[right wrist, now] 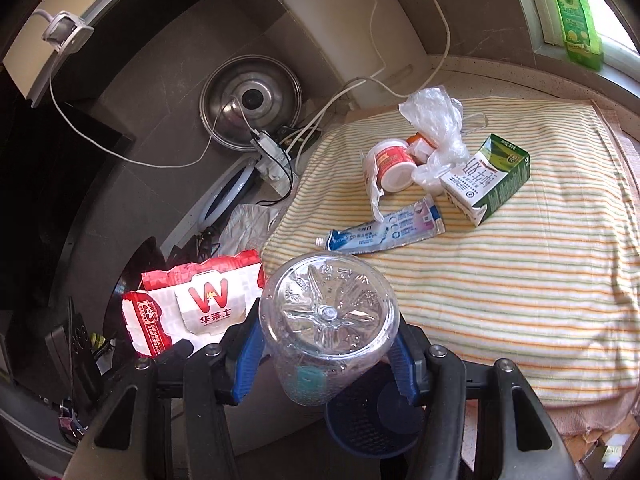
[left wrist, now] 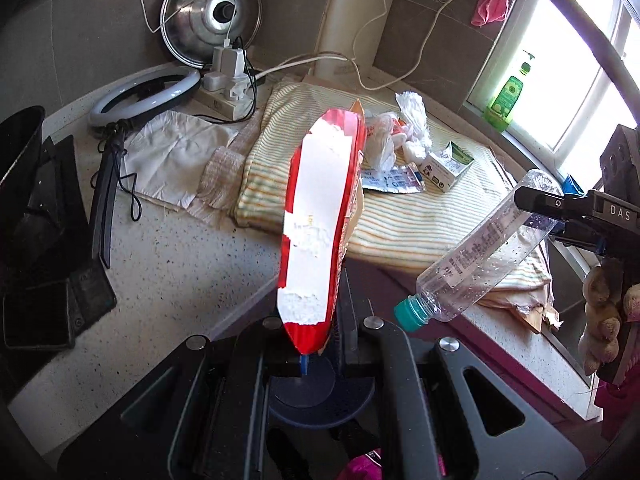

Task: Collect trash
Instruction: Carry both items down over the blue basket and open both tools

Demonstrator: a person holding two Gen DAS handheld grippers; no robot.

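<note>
My left gripper point(left wrist: 316, 356) is shut on the bottom edge of a red and white paper food bag point(left wrist: 320, 220), which stands up from the jaws. My right gripper point(right wrist: 326, 356) is shut on a clear plastic bottle point(right wrist: 328, 320); its blue pads point(right wrist: 250, 356) press both sides, and the teal cap point(left wrist: 408, 312) points down. A dark blue mesh bin point(right wrist: 372, 424) sits below both grippers. On the striped towel point(right wrist: 500, 300) lie a milk carton point(right wrist: 488, 180), a toothpaste tube point(right wrist: 384, 232), a white jar with a red label point(right wrist: 390, 166) and a crumpled plastic bag point(right wrist: 436, 120).
A steel pot lid point(left wrist: 212, 20) and a white cutting board point(left wrist: 352, 20) lean on the back wall. A power strip with chargers and cables point(left wrist: 228, 80), a ring light point(left wrist: 144, 96) and a white cloth point(left wrist: 176, 160) lie on the speckled counter. Green soap bottle point(left wrist: 504, 96) stands at the window.
</note>
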